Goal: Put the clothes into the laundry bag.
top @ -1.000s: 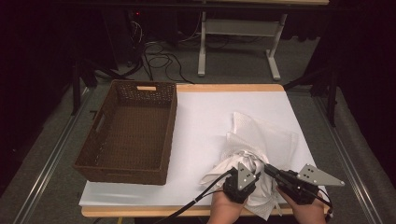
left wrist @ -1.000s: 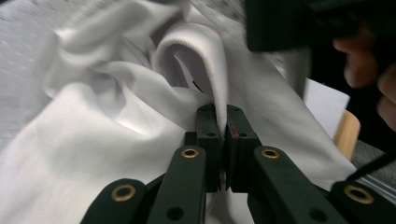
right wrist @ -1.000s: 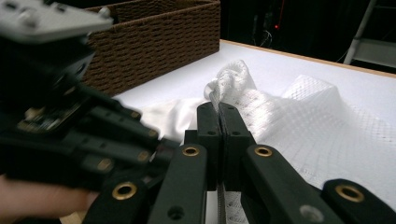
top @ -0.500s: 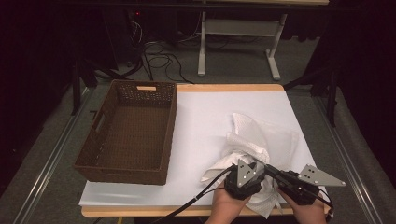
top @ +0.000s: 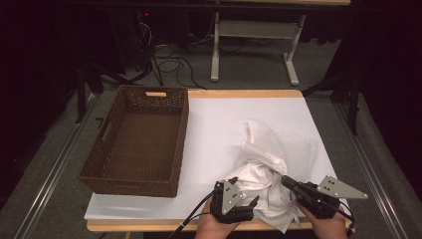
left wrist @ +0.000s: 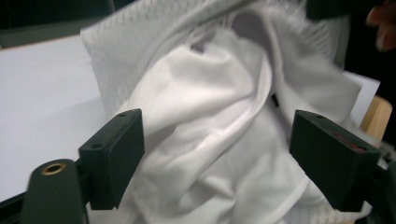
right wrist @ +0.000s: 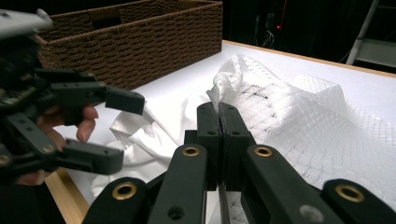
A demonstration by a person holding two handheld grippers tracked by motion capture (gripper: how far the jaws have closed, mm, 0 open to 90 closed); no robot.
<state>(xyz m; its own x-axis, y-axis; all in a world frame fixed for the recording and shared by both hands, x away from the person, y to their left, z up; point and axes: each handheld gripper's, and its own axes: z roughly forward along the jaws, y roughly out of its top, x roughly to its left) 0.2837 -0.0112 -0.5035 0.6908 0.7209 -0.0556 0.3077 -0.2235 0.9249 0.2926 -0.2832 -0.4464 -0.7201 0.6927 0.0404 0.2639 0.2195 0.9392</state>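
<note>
The room behind is dark, with cables on the floor and a white desk frame (top: 254, 45) at the back. In front of me is a white surface (top: 219, 124) with a wooden edge. On its left side stands a brown woven basket (top: 137, 142), which has a handle hole in its far wall.

On the right part of the surface, near my edge, lies a white mesh laundry bag (top: 278, 149) with a white cloth (top: 256, 177) bunched at its near end. The bag is well apart from the basket.

My left tool (top: 244, 206) is at the near-left side of the cloth. Its jaws have just been opening and now stand wide apart; in the left gripper view the cloth (left wrist: 205, 135) is between them, but the pads do not press on it.

My right tool (top: 288, 181) is at the near-right side of the bundle. Its jaws are clenched together on the edge of the mesh laundry bag (right wrist: 299, 116), and a thin strip of the fabric passes between the pads.
</note>
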